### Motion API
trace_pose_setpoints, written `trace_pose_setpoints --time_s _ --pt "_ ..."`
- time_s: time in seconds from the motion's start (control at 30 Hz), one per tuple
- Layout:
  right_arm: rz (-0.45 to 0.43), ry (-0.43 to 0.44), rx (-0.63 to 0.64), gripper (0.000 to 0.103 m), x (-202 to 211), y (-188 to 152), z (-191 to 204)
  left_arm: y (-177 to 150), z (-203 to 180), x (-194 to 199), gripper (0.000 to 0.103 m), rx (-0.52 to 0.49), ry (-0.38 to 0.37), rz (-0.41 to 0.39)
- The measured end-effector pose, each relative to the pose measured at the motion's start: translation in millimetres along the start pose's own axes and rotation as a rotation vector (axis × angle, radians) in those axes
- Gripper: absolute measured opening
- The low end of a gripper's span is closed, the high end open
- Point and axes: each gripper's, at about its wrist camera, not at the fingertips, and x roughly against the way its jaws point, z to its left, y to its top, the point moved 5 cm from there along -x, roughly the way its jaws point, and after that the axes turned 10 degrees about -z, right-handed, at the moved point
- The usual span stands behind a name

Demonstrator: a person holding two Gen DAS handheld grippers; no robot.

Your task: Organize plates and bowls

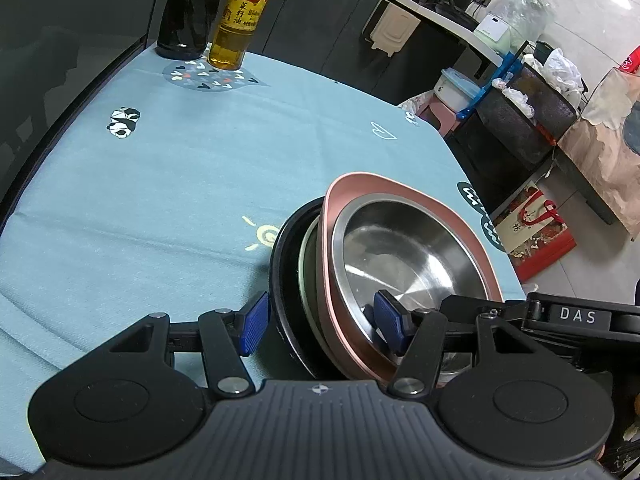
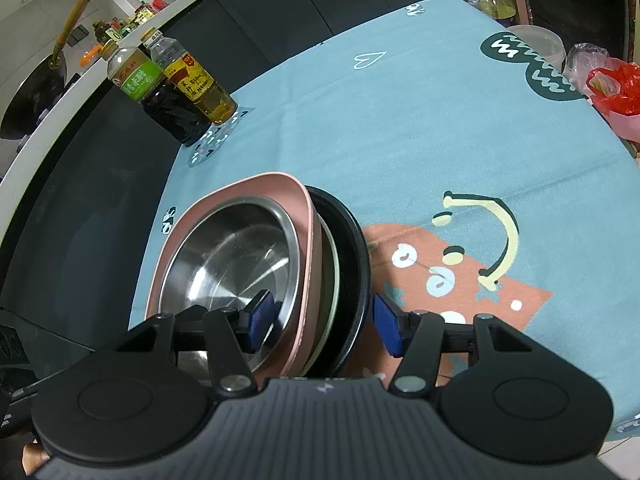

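Observation:
A stack of dishes stands on edge on the blue tablecloth: a steel bowl (image 1: 404, 244) nested in a pink square plate (image 1: 404, 184), then a pale green plate (image 1: 306, 264) and a black plate (image 1: 280, 264). My left gripper (image 1: 322, 328) straddles the stack, one pad outside the black plate, one inside the steel bowl. In the right wrist view the same steel bowl (image 2: 232, 252), pink plate (image 2: 264, 184), green plate (image 2: 332, 264) and black plate (image 2: 356, 248) sit between the pads of my right gripper (image 2: 324, 322). Neither gripper's pads visibly press the stack.
Two bottles, dark sauce (image 1: 190, 12) and yellow oil (image 1: 240, 20), stand at the table's far edge. A clear lidded tub (image 2: 538, 42) and a red bag (image 2: 612, 88) sit at the far right corner. Bins and bags (image 1: 528, 120) stand on the floor beyond the table.

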Motion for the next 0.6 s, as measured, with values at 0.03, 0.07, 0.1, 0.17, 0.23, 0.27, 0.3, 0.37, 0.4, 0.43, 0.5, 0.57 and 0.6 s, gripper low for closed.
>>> trace_pose_setpoints --time_s 0.03,0.07,0.1,0.17,0.23,0.27,0.3,0.37,0.4,0.43,0.5,0.57,0.6 --pt "-0.003 -0.002 0.001 0.052 -0.4 0.4 0.7 0.0 -0.1 -0.4 0.054 0.001 -0.001 0.0" --pt "-0.007 -0.004 0.003 0.052 -0.7 0.6 1.0 0.0 -0.2 -1.1 0.054 0.001 -0.005 0.0" --pt "-0.014 -0.008 0.008 0.052 -0.9 0.9 1.4 -0.2 0.2 -1.6 0.054 0.001 -0.008 0.0" --pt "-0.029 -0.011 0.027 0.052 -1.5 1.2 3.1 -0.4 -0.6 -1.9 0.055 -0.007 -0.013 -0.006" --pt "-0.041 -0.008 0.057 0.052 -1.7 0.7 5.8 -1.9 -2.1 -0.9 0.055 -0.021 -0.011 -0.016" --pt "-0.043 -0.011 0.074 0.052 -1.8 0.2 7.5 -2.5 -2.7 -0.4 0.054 -0.028 -0.011 -0.02" --pt "-0.047 -0.013 0.086 0.052 -1.7 -0.2 8.3 -3.0 -3.4 0.5 0.053 -0.031 -0.01 -0.024" --pt "-0.052 -0.019 0.105 0.052 -1.0 -0.9 9.6 -3.0 -5.0 2.5 0.049 -0.033 0.0 -0.035" --pt "-0.055 -0.022 0.111 0.052 -0.8 -1.0 9.8 -2.7 -5.8 3.0 0.049 -0.037 0.003 -0.037" --pt "-0.057 -0.024 0.112 0.052 -0.4 -1.1 10.0 -2.2 -6.4 3.0 0.049 -0.04 0.005 -0.038" --pt "-0.062 -0.031 0.115 0.052 0.7 -0.8 9.9 -2.3 -8.6 3.5 0.049 -0.046 0.007 -0.04" --pt "-0.07 -0.035 0.12 0.052 1.0 0.8 10.9 -1.1 -8.6 3.5 0.049 -0.037 0.006 -0.037" --pt "-0.073 -0.036 0.12 0.052 1.2 1.2 11.2 -0.7 -9.5 3.9 0.049 -0.034 0.007 -0.038"
